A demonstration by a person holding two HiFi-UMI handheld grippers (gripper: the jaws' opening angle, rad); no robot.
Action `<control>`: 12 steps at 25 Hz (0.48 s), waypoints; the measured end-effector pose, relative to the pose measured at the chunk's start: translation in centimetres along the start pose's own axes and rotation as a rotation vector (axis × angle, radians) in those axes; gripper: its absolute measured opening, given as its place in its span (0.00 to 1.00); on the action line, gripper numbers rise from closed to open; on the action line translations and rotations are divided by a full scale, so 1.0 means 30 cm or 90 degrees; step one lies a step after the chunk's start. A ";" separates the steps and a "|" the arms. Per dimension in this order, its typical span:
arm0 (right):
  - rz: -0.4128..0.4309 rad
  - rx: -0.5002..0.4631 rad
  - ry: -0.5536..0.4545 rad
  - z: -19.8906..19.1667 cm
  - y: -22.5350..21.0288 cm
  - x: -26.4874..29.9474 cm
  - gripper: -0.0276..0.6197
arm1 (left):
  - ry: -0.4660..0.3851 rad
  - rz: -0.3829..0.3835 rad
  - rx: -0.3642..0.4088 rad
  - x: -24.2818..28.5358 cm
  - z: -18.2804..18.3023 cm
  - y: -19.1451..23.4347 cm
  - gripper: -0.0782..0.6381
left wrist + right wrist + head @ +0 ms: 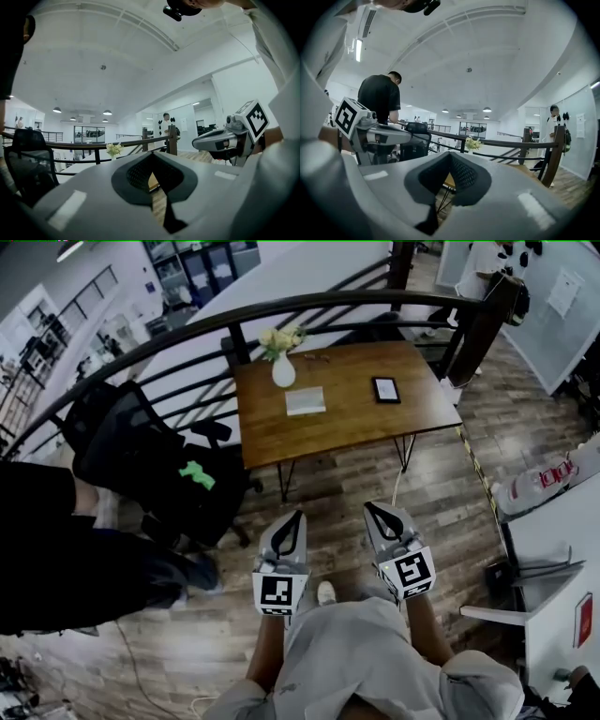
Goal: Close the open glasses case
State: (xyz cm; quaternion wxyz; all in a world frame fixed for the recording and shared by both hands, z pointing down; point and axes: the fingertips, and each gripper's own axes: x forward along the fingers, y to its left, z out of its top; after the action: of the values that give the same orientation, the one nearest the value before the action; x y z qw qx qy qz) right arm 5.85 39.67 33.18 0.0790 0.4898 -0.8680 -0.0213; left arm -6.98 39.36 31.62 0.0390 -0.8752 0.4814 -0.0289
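Your left tongs [297, 516] [152, 156] are closed, tip against tip, with nothing caught between them. Your right tongs [371, 508] [451, 156] are pressed together the same way and also empty. You hold both close in front of your body, side by side and near each other, over the wood-plank floor [441, 493] and pointing towards the counter.

The small black rectangular glasses case with a pale rim [386, 389] lies well apart from both tongs, on the right part of the brown wooden counter [347, 432]. From here it is too small for you to tell how its lid stands.

Left of it, near the middle of the counter, lies a flat pale grey rectangular pad [306, 400]. Just beyond the pad, by the far edge, stands a white vase of pale yellow flowers [283, 369] [113, 150] [472, 143].

A curved black metal railing [281, 310] runs behind the counter. To the counter's left stands a black mesh office chair [131, 442] with a small bright green object [197, 474] on its seat. A person in dark clothing [56, 549] [380, 98] stands at your left, beside the chair. Another person in a white top [553, 123] [165, 123] stands far off by the railing post.
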 end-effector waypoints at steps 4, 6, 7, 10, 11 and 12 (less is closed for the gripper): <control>-0.012 0.003 0.012 -0.022 -0.032 0.051 0.05 | 0.001 -0.011 -0.001 0.055 -0.020 0.032 0.13; -0.013 0.003 0.013 -0.020 -0.040 0.082 0.05 | 0.012 -0.010 -0.004 0.074 -0.038 0.054 0.13; -0.012 0.003 0.013 -0.019 -0.044 0.097 0.05 | 0.015 -0.009 -0.006 0.085 -0.043 0.065 0.13; -0.009 0.007 0.017 -0.028 -0.066 0.143 0.05 | 0.020 -0.004 -0.009 0.123 -0.051 0.096 0.13; -0.008 0.009 0.020 -0.032 -0.077 0.159 0.05 | 0.021 -0.003 -0.009 0.138 -0.053 0.105 0.13; -0.007 0.011 0.021 -0.035 -0.088 0.176 0.05 | 0.023 -0.002 -0.008 0.154 -0.054 0.115 0.13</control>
State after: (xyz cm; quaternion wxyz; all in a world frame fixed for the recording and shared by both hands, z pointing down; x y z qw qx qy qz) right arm 5.58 33.84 34.53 0.0890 0.4955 -0.8640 -0.0060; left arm -7.56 33.55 32.98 0.0248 -0.8754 0.4809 -0.0415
